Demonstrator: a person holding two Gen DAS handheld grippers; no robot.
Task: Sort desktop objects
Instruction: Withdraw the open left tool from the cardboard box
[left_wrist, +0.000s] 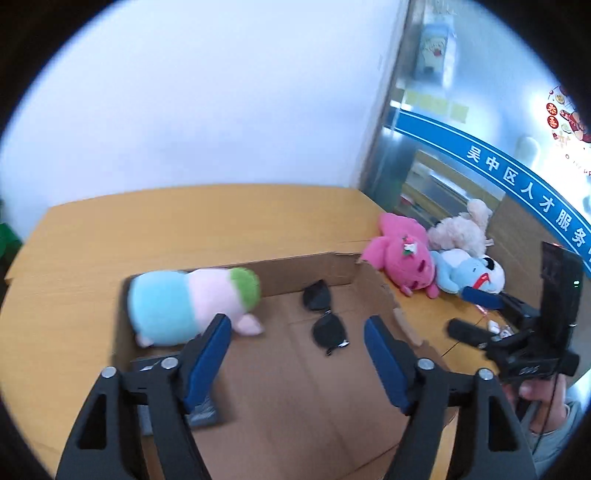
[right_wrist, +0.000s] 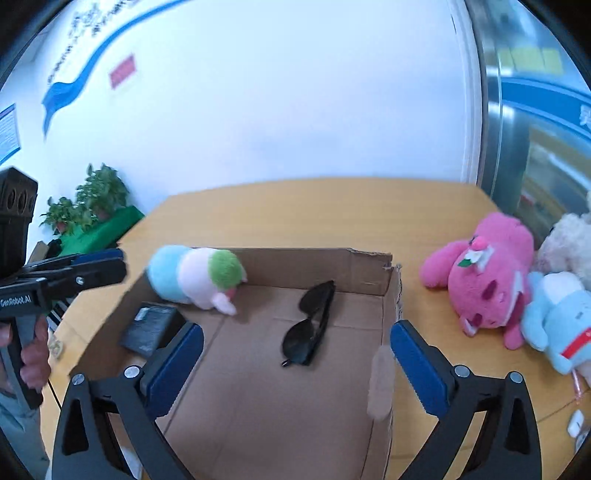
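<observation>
Your left gripper (left_wrist: 297, 328) and right gripper (right_wrist: 297, 341) hang above the box (right_wrist: 384, 295) on the table (left_wrist: 207, 214), both with jaws spread apart and nothing between them. Inside the box lie the sunglasses (right_wrist: 309, 323), folded on the floor, a pastel plush (right_wrist: 195, 275) against the far-left corner, and a black pack (right_wrist: 149, 326) by the left wall. Outside, to the right of the box, a pink plush (right_wrist: 484, 277), a blue plush (right_wrist: 557, 321) and a beige plush (left_wrist: 461, 229) lie touching in a heap.
</observation>
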